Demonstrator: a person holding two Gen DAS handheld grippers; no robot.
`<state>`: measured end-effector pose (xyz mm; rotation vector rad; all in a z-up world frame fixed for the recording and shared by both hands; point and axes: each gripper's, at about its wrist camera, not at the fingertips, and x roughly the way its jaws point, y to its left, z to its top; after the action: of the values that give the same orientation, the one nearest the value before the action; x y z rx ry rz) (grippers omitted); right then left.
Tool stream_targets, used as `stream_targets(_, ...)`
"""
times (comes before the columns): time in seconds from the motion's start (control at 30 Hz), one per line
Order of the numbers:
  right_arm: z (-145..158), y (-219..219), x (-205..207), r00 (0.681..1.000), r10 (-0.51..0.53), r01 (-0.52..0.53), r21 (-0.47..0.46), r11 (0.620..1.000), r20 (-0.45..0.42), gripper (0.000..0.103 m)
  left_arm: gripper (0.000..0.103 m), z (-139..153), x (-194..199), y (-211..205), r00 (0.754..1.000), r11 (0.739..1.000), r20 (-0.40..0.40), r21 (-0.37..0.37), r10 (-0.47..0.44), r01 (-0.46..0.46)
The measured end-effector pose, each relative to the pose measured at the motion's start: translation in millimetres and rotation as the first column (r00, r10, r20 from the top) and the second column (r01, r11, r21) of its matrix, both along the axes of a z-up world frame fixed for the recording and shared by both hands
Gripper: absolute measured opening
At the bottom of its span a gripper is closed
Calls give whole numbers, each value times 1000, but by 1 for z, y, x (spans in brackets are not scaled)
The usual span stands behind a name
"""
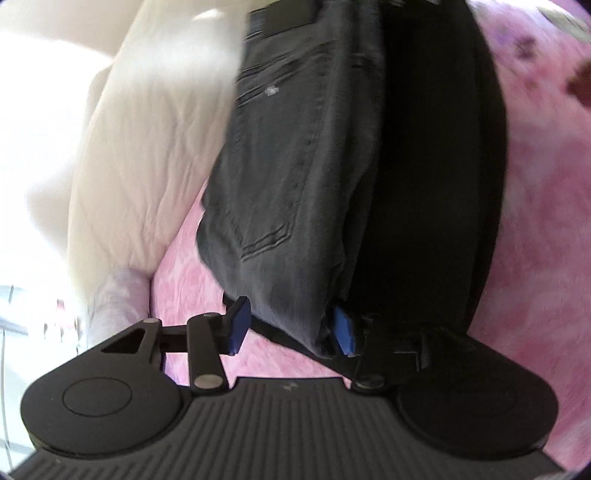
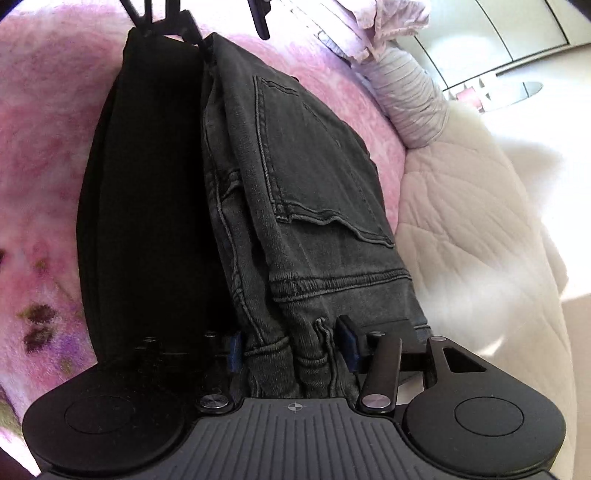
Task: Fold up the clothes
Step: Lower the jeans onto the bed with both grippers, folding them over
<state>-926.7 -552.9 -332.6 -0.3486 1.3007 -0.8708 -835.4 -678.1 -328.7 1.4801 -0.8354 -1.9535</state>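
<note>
Dark grey folded jeans [image 1: 291, 177] lie on a pink blanket, back pocket up, beside a black folded garment [image 1: 428, 192]. My left gripper [image 1: 291, 330] is open, its blue pads on either side of the jeans' near fold end. In the right wrist view the same jeans [image 2: 310, 206] run away from me, with the black garment [image 2: 147, 206] to their left. My right gripper [image 2: 293, 350] is open wide with the waistband end of the jeans bunched between its pads. The left gripper's fingers [image 2: 173, 18] show at the jeans' far end.
The pink floral blanket [image 1: 535, 221] covers the bed. A cream quilted duvet [image 1: 147, 155] lies along one side, also seen in the right wrist view [image 2: 472, 236]. A lilac ribbed garment [image 2: 410, 99] lies past the duvet. White cupboards [image 2: 517, 33] stand beyond.
</note>
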Motion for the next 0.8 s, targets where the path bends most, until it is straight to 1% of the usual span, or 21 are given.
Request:
stream_targets(0.1,12,-4,-3,998,-39,38,34,999,52,49,45,-6,-1,0,999,999,24,-11,-38,38)
stream_targets(0.17,22,-10,-3,995,-64,59,55,997,80,45,45,-11,-2,-1,997,998,40,-18,-63,64)
stream_targets(0.2,28,-13,-3,993,-75,69,66,995,92,45,31,-13,-3,-1,996,997,49,-21,-76,77)
stream_targets(0.23,33,-14,-2,991,-82,74,75,994,102,43,24,-12,-3,-2,996,997,47,-15,-76,77)
stream_targets(0.3,45,-14,-3,991,-75,68,72,995,111,41,18,-9,2,1,998,998,33,-3,-56,56)
stream_targets(0.37,59,-12,-5,991,-63,59,41,997,120,38,13,-9,7,9,999,999,27,0,-42,42)
stream_targets(0.47,75,0,-5,986,-63,64,-3,998,151,37,8,-8,14,21,1000,1000,16,5,-20,20)
stream_targets(0.5,75,6,-6,985,-68,69,-2,998,158,37,0,-8,17,25,1000,1000,13,7,-13,13)
stream_targets(0.63,43,32,0,989,-50,44,45,998,143,37,0,-8,27,40,1000,1000,0,14,16,-16)
stream_targets(0.67,35,34,1,990,-47,40,58,998,135,37,3,-7,30,44,1000,1000,-3,16,23,-23)
stream_targets(0.7,33,34,1,990,-52,44,62,997,134,37,9,-7,32,48,1000,999,-7,18,31,-31)
stream_targets(0.73,33,35,1,988,-60,52,61,997,143,37,11,-7,35,52,999,999,-10,19,38,-38)
stream_targets(0.77,33,34,0,987,-65,56,58,997,150,37,26,-7,37,56,999,999,-13,21,45,-45)
stream_targets(0.8,35,33,-2,986,-63,56,54,997,154,37,35,-6,37,58,999,999,-14,18,42,-42)
